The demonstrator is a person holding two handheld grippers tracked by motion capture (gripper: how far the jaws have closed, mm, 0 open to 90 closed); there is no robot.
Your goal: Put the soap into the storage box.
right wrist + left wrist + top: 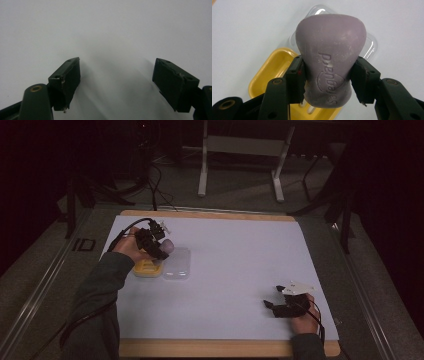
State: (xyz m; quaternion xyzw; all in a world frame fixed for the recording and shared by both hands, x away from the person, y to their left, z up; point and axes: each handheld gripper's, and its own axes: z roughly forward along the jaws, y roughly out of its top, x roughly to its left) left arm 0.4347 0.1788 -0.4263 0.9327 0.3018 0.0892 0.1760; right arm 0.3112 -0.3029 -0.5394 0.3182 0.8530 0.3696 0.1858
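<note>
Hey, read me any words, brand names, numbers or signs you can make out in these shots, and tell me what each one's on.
Purple soap bar, clamped in the left gripper: an embossed word runs along its face above a curved emblem, seen upside down in the left gripper view; it may read "Safeguard", but the letters are too shallow to be sure.
Floor left of the table: dark marking, roughly "ID".
Nothing else readable.

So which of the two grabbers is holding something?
The left gripper, over by the yellow dish. It squeezes a purple soap bar; the right gripper is open with nothing between its jaws.
</note>
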